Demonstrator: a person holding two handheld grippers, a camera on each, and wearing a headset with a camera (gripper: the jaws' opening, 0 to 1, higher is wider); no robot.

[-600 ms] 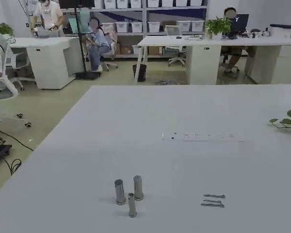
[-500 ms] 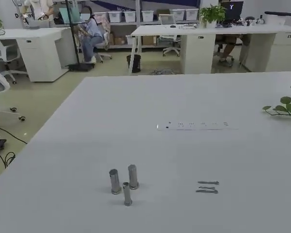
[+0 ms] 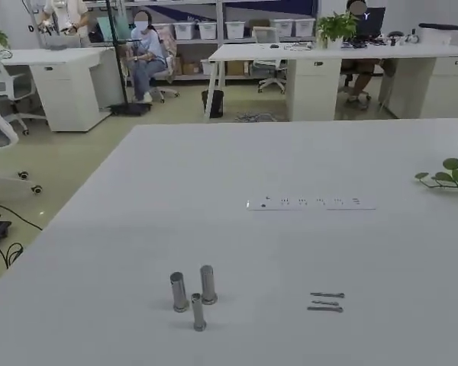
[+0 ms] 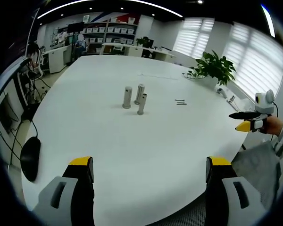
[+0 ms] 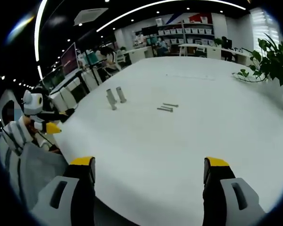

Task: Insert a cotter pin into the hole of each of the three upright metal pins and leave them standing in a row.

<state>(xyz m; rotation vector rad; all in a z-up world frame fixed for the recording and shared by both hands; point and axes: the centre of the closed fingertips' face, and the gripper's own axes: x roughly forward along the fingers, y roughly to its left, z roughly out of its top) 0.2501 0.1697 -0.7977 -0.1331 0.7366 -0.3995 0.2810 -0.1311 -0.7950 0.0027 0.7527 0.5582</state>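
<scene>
Task not yet begun, first pick ahead. Jaws of left gripper (image 4: 149, 162) and right gripper (image 5: 148, 162) spread wide, nothing held, both off near edge of white table (image 3: 290, 152), well short of parts. Three metal pins (image 3: 192, 296) upright in tight triangle, no row; three cotter pins (image 3: 325, 302) flat at their 3 o'clock. Next: reach in, pinch one cotter pin — thin, lies low. Pin holes too small to see.

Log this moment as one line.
left gripper open, empty | right gripper open, empty | metal pins upright, clustered | cotter pins lying loose, none inserted
</scene>
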